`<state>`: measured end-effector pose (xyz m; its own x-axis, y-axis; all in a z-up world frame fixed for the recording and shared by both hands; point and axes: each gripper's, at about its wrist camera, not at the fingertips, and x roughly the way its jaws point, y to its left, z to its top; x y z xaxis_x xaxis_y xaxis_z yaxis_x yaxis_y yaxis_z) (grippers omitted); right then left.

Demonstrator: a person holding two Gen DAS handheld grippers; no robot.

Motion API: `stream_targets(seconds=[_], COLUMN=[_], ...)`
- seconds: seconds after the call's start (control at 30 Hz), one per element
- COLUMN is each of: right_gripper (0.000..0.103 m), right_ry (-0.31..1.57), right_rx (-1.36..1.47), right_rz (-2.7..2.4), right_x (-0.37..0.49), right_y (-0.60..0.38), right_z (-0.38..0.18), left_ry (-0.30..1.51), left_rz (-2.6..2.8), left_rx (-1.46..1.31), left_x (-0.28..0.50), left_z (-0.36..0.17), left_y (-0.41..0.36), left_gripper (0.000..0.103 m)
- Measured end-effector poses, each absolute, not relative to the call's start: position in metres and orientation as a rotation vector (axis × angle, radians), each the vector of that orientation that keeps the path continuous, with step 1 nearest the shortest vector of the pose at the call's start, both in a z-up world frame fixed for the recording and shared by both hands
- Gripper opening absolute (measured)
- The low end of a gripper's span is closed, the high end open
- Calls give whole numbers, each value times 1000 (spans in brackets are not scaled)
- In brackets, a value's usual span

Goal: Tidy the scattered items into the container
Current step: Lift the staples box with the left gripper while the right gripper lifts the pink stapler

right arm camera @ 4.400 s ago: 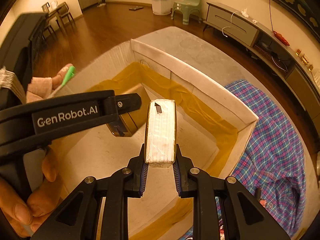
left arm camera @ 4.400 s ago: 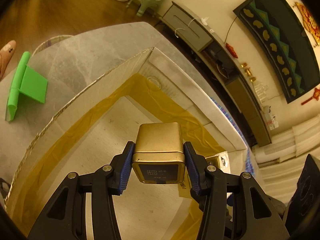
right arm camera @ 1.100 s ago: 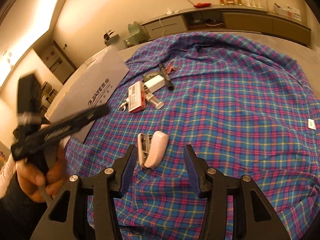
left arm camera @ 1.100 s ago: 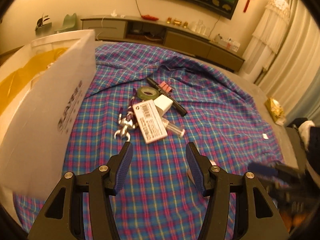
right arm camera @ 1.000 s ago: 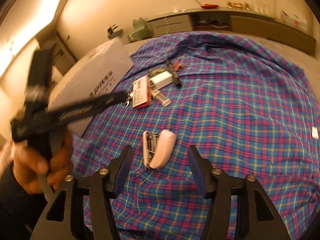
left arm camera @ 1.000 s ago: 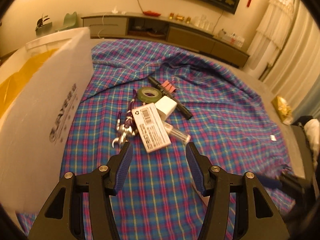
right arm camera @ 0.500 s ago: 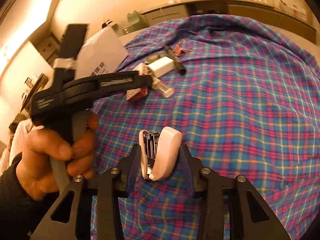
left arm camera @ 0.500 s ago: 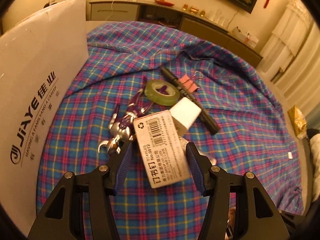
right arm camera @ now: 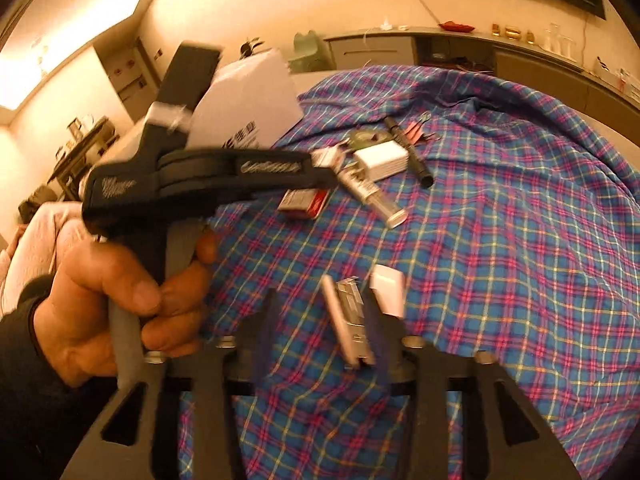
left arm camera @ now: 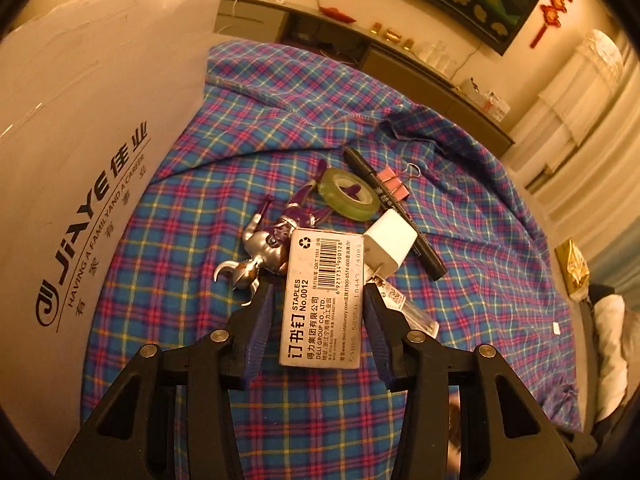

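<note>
A white staples box (left arm camera: 324, 300) lies on the plaid cloth (left arm camera: 192, 216), partly over a silver and purple toy figure (left arm camera: 264, 252). My left gripper (left arm camera: 318, 312) straddles the box and its jaws are closing. The right pad (left arm camera: 374, 320) is at the box's edge, and a thin gap shows at the left pad. My right gripper (right arm camera: 322, 304) is blurred and its jaws are opening. A pink and white stapler (right arm camera: 352, 320) lies splayed between them, close to the right finger. The white cardboard box (left arm camera: 80, 140) stands at the left.
Beyond the staples box lie a green tape roll (left arm camera: 348, 196), a white charger cube (left arm camera: 390, 244), a black marker (left arm camera: 400, 208), a pink binder clip (left arm camera: 394, 184) and a clear tube (left arm camera: 412, 312). A hand (right arm camera: 112, 300) holds the left gripper. A gold packet (left arm camera: 576, 268) sits far right.
My left gripper has come down over the staples box and its jaws have narrowed around it. My right gripper's jaws squeezed the stapler half a second ago and now stand wide.
</note>
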<state>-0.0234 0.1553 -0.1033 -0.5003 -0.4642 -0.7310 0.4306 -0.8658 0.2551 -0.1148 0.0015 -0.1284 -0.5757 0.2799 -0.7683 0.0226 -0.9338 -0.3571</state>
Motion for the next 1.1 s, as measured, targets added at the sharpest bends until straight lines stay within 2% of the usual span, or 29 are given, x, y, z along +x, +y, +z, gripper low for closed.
stream_targets(seconds=[0.03, 0.23, 0.33, 0.4, 0.47, 0.57, 0.63, 0.7, 0.77, 0.8, 0.9, 1.0, 1.07, 1.1], right_gripper=[60, 60, 60, 59, 43, 43, 42, 19, 16, 16, 16, 26, 39, 40], right_ry=[-59, -210, -222, -193, -160, -117, 25, 389, 728, 793, 683, 396, 169, 68], right_rx=[1164, 1147, 1150, 1220, 1290, 1266, 1203, 1094, 988, 971, 1033, 1076, 1074, 1072], right_rz=[-2359, -2383, -2418, -2423, -2414, -2402, -2438, -2516, -2526, -2505, -2428, -2439, -2465, -2477], right_x=[-26, -37, -40, -45, -48, -42, -33, -13, 6, 11, 11, -2, -14, -20], right_y=[157, 176, 184, 184, 182, 174, 160, 132, 105, 98, 97, 123, 147, 158], right_z=[-104, -95, -91, -99, -110, -106, -98, -94, -101, -106, -110, -97, -86, -83], left_ry=[-473, -293, -241, -238, -254, -306, -342, -359, -355, -346, -314, -318, -333, -340], left_rz=[2618, 2645, 2656, 2660, 2659, 2643, 2633, 2640, 2663, 2673, 2695, 2696, 2693, 2691], left_rx=[-1368, -1366, -1357, -1357, -1357, -1365, -1369, -1369, -1366, -1366, -1367, -1365, -1362, -1361], left_x=[-114, -112, -110, -111, -111, -111, -111, -110, -109, -108, -107, -106, -106, -105], left_z=[-128, -127, -128, -128, -128, -128, -128, -126, -124, -124, -122, -120, -119, -118], left_y=[5, 26, 28, 27, 25, 19, 16, 13, 11, 10, 9, 6, 4, 3], left_gripper=[49, 53, 52, 47, 42, 42, 42, 41, 41, 41, 41, 41, 41, 41])
